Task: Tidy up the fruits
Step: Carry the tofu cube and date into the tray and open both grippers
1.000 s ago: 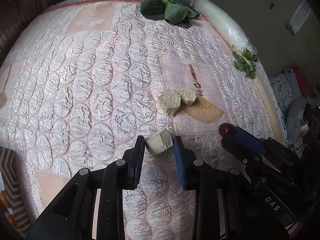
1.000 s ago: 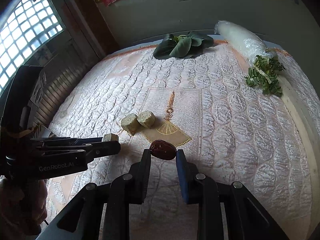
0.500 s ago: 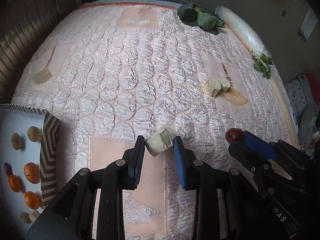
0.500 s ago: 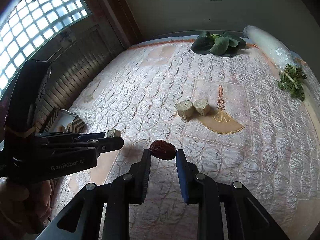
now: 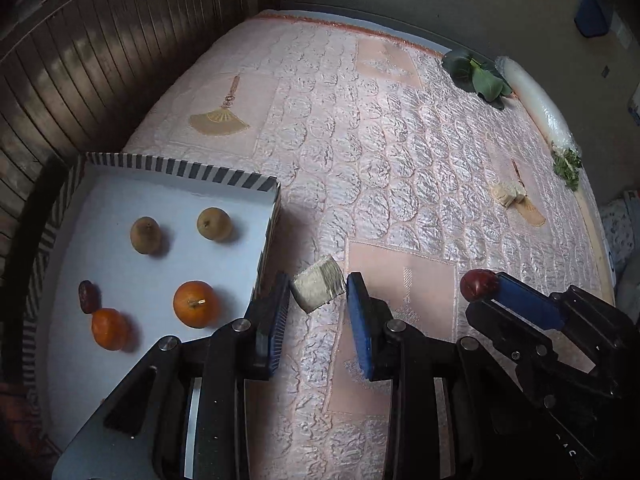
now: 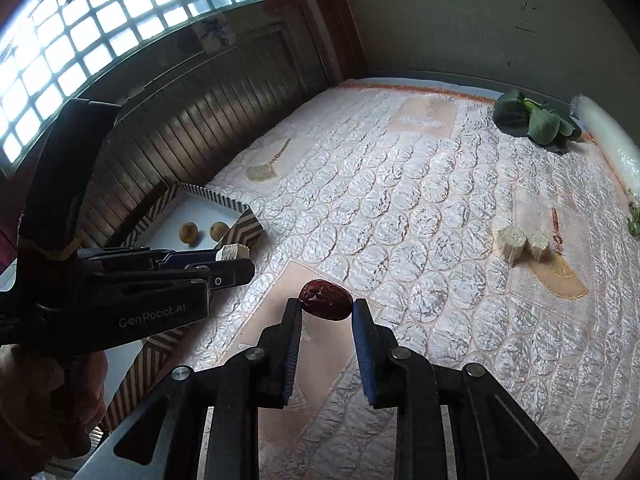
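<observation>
My left gripper (image 5: 318, 294) is shut on a pale sugarcane chunk (image 5: 318, 289) and holds it above the quilt, just right of the striped box (image 5: 168, 170). The box holds two oranges (image 5: 196, 304), two brown pears (image 5: 214, 224) and a red date (image 5: 89, 291). My right gripper (image 6: 326, 306) is shut on a dark red date (image 6: 326, 299); it shows in the left wrist view (image 5: 478, 285) to the right. The left gripper shows in the right wrist view (image 6: 234, 258), with the chunk (image 6: 232, 251) at its tip near the box (image 6: 240, 226).
Two more sugarcane chunks (image 6: 522, 243) lie on the quilted bed (image 5: 400, 160) at the right. Green leaves (image 5: 478, 76), a wrapped white radish (image 5: 538, 102) and herbs (image 5: 566, 164) lie along the far right edge. A wooden wall (image 5: 100, 60) borders the left.
Both grippers have swung left with their loads; the striped box with fruit has come fully into the left wrist view, and the loose chunks have receded to the right.
</observation>
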Demonstrator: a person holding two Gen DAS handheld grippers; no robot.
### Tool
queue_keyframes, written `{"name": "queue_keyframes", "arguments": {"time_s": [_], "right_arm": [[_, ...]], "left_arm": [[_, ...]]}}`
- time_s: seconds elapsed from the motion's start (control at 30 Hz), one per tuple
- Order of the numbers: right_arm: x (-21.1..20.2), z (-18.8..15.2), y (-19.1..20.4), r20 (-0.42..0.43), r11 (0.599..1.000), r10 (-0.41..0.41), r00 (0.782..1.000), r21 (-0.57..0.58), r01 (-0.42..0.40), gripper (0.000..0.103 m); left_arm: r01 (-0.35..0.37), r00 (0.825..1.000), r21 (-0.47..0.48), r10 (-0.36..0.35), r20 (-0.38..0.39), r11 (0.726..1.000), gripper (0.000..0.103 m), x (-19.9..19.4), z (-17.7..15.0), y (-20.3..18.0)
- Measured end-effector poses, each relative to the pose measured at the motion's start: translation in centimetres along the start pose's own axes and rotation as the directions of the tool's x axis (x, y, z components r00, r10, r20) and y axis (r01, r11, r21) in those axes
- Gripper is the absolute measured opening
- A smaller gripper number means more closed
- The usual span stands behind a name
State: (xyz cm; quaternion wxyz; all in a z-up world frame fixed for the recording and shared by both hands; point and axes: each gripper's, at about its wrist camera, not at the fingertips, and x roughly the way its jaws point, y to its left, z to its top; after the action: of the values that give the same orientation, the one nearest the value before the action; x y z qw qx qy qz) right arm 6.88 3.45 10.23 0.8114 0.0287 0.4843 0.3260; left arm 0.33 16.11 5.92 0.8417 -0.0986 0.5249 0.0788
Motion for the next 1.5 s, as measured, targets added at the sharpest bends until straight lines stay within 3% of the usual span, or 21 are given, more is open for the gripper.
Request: {"name": "queue_keyframes", "arguments": {"time_s": [0.77, 1.5], "right_arm": [[4.6, 1.5, 10.5, -0.051, 0.979, 0.112, 0.992, -0.166, -0.119, 0.025], [8.2, 2.7, 14.2, -0.109, 0.953, 0.164, 0.980, -0.238, -0.186, 0.025]], "left_arm": [[-0.112, 0.993, -0.172, 0.117, 0.021, 0.979, 0.028, -3.0, -2.9, 12.4], [-0.165, 0.986, -0.258, 0.165, -0.019, 0.952, 0.028, -2.9, -5.1, 17.8]]}}
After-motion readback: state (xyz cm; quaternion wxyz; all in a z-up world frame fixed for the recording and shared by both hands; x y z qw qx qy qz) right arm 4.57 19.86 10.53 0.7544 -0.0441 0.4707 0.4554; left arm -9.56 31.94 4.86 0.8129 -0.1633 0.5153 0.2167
